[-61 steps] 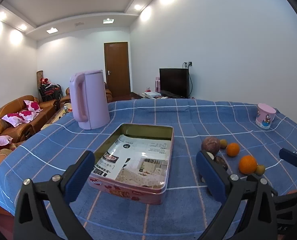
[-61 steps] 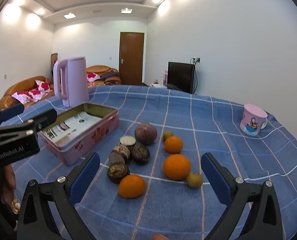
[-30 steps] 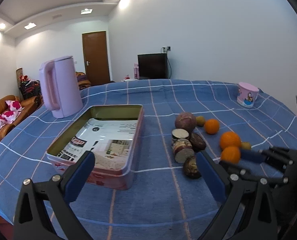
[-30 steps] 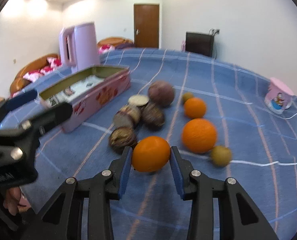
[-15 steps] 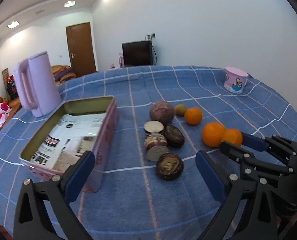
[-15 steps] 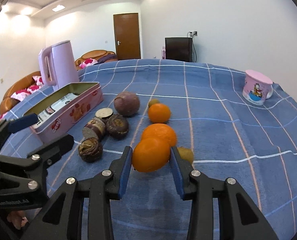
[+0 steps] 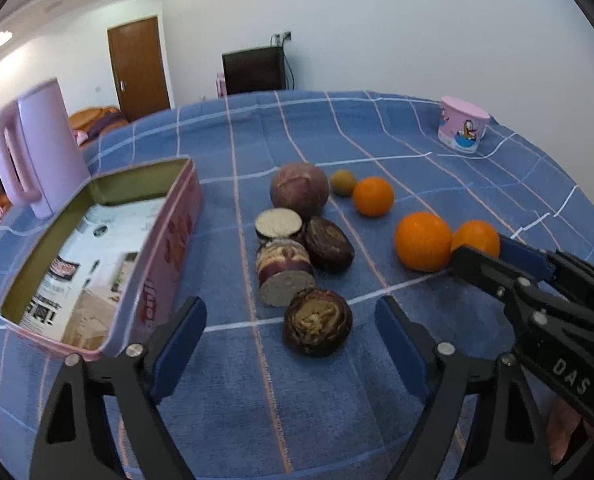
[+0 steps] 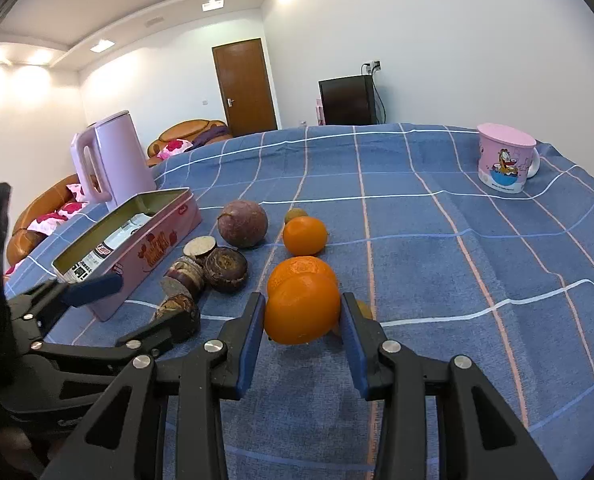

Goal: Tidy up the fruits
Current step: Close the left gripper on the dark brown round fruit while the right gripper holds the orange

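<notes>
Right gripper [image 8: 301, 316]: jaws clamping orange [image 8: 301, 307], holding it just above counter [image 8: 457, 280], directly in front of second orange [image 8: 297, 267]. Left gripper [image 7: 291, 344]: jaws spread wide, gripping nothing, hovering near dark cut fruit [image 7: 317, 322]. Pink tin [image 7: 97, 248] sitting open left of fruit cluster. Third orange [image 7: 373, 196] lying beside round purple fruit [image 7: 299, 190]. Pink mug [image 8: 505, 163] standing well apart. Lilac kettle [image 8: 109, 162] standing behind tin.

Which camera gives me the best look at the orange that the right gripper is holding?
The right wrist view: the held orange sits centre frame, clamped between the right gripper's blue pads, almost fully visible. In the left wrist view the same orange is off to the right, partly hidden by the gripper's finger and a neighbouring orange.
</notes>
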### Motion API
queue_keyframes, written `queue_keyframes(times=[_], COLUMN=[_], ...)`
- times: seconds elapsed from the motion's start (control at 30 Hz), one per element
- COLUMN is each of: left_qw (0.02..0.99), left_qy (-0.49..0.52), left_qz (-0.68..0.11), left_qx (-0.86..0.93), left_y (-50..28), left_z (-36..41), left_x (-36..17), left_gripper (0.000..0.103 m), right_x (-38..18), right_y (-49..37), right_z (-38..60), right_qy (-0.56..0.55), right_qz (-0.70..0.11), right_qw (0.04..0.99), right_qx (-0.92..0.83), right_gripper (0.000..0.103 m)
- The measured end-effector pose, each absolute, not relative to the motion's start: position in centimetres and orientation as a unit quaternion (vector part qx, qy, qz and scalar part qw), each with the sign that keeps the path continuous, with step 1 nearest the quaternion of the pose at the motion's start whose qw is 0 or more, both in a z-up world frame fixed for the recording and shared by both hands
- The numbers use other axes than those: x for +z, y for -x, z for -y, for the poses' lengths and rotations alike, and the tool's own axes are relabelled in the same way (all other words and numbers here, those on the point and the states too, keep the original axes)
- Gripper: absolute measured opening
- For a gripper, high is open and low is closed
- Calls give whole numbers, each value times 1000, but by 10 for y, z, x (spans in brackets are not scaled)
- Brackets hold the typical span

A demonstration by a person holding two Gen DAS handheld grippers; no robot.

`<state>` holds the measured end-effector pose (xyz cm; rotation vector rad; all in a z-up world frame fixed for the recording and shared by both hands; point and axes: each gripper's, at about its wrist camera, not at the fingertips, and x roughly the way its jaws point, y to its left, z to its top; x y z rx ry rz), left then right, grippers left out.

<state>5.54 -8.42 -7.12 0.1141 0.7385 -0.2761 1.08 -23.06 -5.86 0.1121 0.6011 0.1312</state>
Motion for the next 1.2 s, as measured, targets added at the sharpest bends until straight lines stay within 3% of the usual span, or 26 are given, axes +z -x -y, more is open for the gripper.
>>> queue_keyframes(times=[0.13,0.37,0.97,1.2], left_qw=[912,897,900,902], left_qy=[-49,-34,-51,-46], left_qz=[-379,-408,-410,-407], left_qx=[-149,-168,-143,-135], left_y=[-59,-64,-64,-63], left_z=[84,83,86,82], left_x=[-75,-83,-84,-84], left_gripper=[81,59,63,53], right_x=[-59,-60,-58,-59], right_y=[-12,-12,-10,-9], right_z=[229,226,225,224], right_qy=[-51,-41,-38,-37], right_qz=[-297,-301,-295,-293], right_qw=[951,950,952,952], right_qx=[68,73,78,77], right_gripper=[40,40,40,40])
